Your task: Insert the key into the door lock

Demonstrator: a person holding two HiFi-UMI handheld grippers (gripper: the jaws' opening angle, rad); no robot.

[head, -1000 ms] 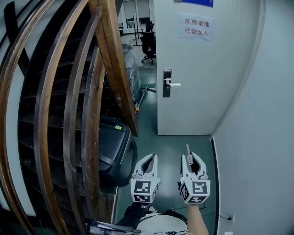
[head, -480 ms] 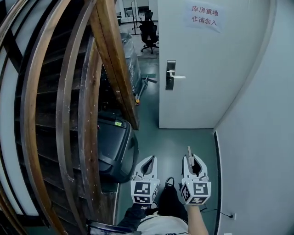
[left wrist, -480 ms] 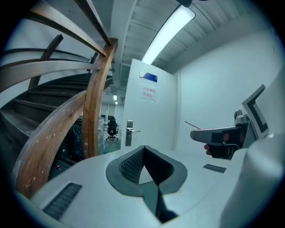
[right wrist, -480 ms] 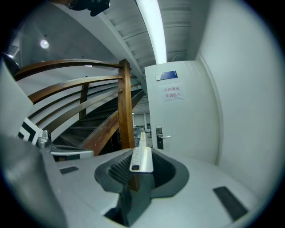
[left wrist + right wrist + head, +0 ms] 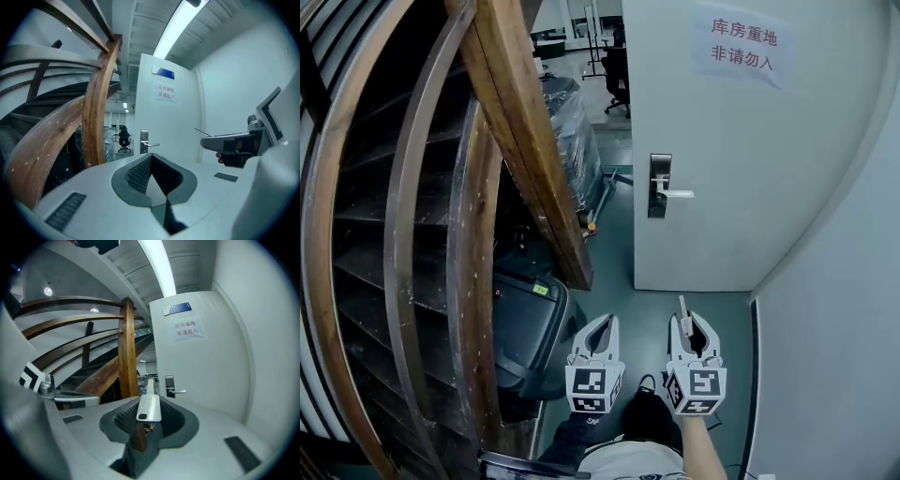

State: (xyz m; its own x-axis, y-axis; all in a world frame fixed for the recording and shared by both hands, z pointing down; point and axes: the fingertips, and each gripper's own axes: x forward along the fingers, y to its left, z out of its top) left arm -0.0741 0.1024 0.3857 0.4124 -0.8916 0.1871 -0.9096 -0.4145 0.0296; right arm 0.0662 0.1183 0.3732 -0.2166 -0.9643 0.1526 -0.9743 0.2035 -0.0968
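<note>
Silver key (image 5: 149, 408) clamped in right gripper (image 5: 692, 323) (left gripper (image 5: 603, 324) empty, jaws together).

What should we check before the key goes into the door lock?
1. Key clamped in the right gripper: ok.
2. Key tip pointing toward the door: ok.
3. Lock plate in sight, nothing in front of it: ok.
4. Key near enough to the lock plate: not ok, open floor lies between them.
5. Left gripper empty and beside the right gripper, not in front of it: ok.
6. Where the keyhole sits on the plate: cannot tell, too small.
</note>
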